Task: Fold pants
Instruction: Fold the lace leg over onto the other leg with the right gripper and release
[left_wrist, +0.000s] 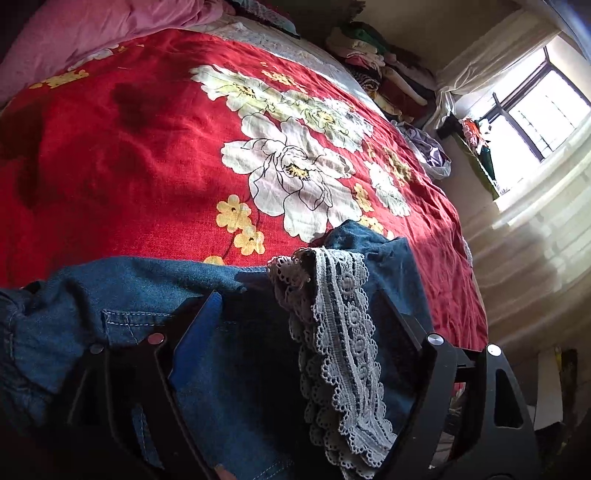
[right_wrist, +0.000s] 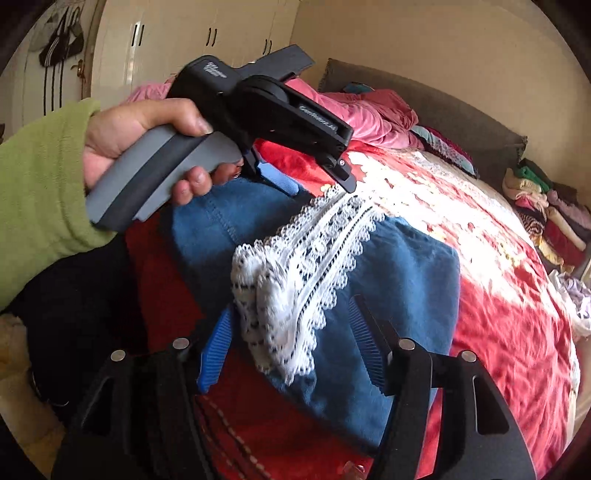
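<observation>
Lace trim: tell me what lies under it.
The lace trim lies on the blue denim pants, which rest on the red floral bedspread. Denim directly beneath the lace is covered.

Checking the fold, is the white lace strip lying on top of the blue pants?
Yes, the lace strip lies draped across the blue pants.

The pants (left_wrist: 229, 376) run off the bottom and left edges of the left wrist view, so their full lay cannot be judged. In the right wrist view the left gripper (right_wrist: 295, 177) hides its own fingertips behind its body. Stacked clothes (right_wrist: 546, 218) at the bed's far side are too small to identify.
</observation>
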